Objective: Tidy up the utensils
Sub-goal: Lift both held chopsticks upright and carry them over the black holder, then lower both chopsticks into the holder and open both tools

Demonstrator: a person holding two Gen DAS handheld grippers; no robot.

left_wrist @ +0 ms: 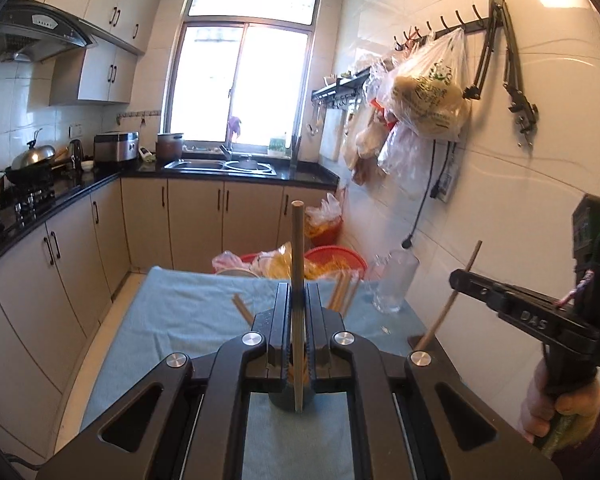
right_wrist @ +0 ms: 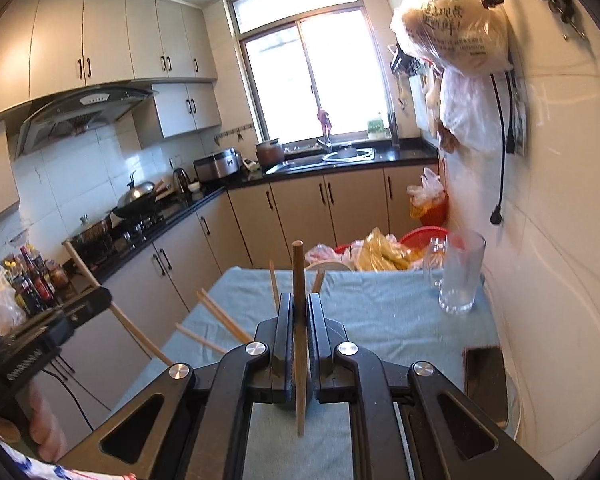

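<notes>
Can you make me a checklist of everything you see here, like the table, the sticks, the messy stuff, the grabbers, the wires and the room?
Surface: table under a blue cloth.
Job's things: loose chopsticks on the cloth; glass cup upright near the wall.
Clutter: dark phone at the table edge; red basins with bags behind.
Grippers: left gripper shut on a chopstick; right gripper shut on another chopstick.
Cables: black cord hanging on the wall.
Surroundings: kitchen, window, sink.

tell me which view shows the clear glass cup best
The right wrist view: the glass cup stands whole and unobstructed on the blue cloth near the wall. The left wrist view shows it smaller, blurrier, farther off.
</notes>
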